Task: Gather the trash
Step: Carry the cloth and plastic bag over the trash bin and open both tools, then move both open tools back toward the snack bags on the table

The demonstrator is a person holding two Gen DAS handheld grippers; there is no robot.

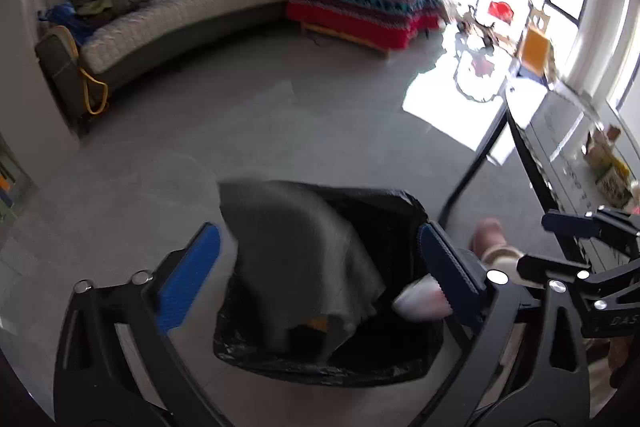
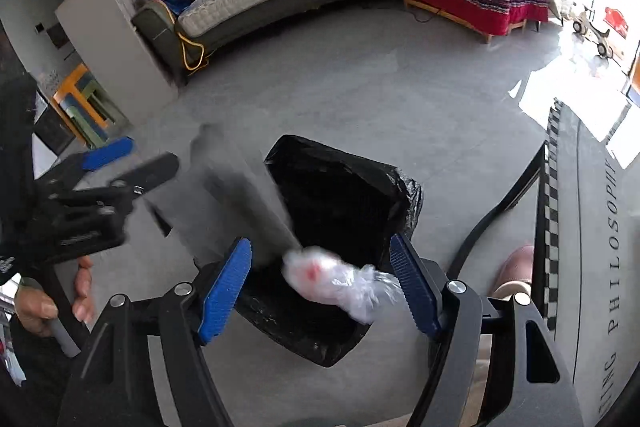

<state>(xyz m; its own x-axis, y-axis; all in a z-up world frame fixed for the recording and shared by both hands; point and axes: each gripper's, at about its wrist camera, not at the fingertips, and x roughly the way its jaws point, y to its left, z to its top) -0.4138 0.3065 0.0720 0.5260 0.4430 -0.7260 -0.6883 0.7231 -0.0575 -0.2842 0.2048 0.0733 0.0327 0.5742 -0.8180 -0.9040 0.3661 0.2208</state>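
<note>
step: dropping trash | my right tongs [image 2: 320, 287] apart, crumpled plastic wrapper [image 2: 340, 283] loose between them above black-lined bin [image 2: 344, 187] | my left tongs [image 1: 316, 275] apart, empty, swing lid [image 1: 288, 247] tilted | next: judge wrapper needs clearing the rim

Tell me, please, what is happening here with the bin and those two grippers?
A person is collecting trash with a handheld gripper in each hand. Both hang over a bin lined with a black bag, its grey lid blurred. The right gripper is open, with a crumpled clear plastic wrapper between its fingers, seemingly dropping in. The left gripper is open and empty.
</note>
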